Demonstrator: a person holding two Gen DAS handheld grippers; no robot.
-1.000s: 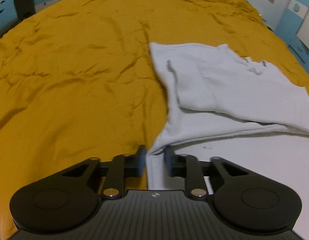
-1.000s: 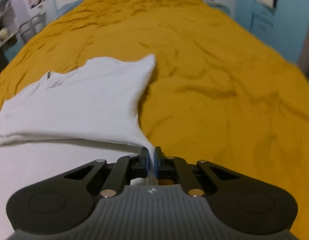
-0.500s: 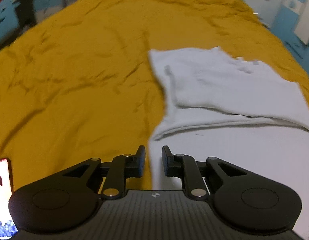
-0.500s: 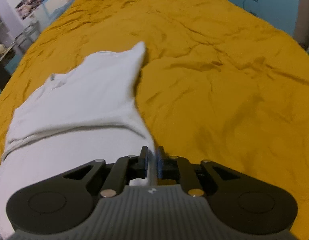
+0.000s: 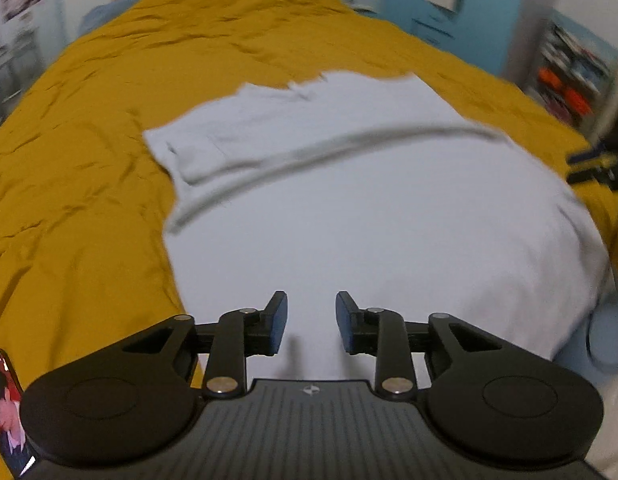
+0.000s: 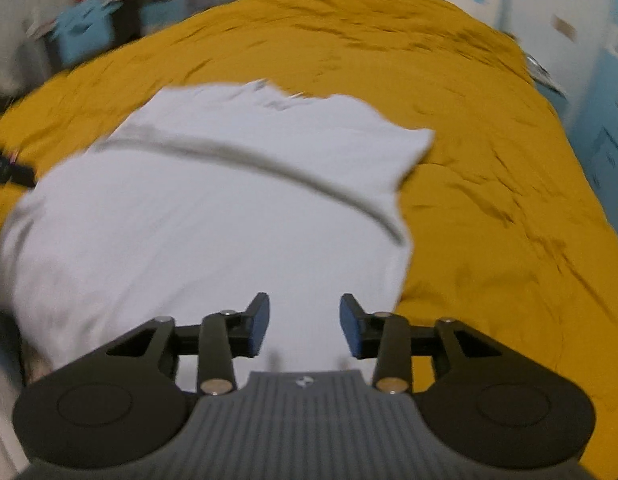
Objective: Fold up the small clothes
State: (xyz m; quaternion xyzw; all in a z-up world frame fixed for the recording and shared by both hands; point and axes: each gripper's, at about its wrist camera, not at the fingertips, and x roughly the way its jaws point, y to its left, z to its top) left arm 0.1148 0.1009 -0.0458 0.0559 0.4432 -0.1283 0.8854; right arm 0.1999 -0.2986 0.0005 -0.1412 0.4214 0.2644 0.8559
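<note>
A bed covered with a wrinkled mustard-yellow bedspread (image 5: pixel 89 184) (image 6: pixel 509 208) filled both wrist views. A white garment (image 5: pixel 349 208) (image 6: pixel 213 208) lay directly on it, spread wide, with its near part doubled over its far part, leaving a fold line running across it. The yellow cover showed bare on either side and beyond the garment's far edge.

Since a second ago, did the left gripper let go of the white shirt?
Yes. The left gripper pinched the white shirt at its edge beside the yellow bedspread; now its jaws stand open over the shirt's middle, holding nothing.
</note>
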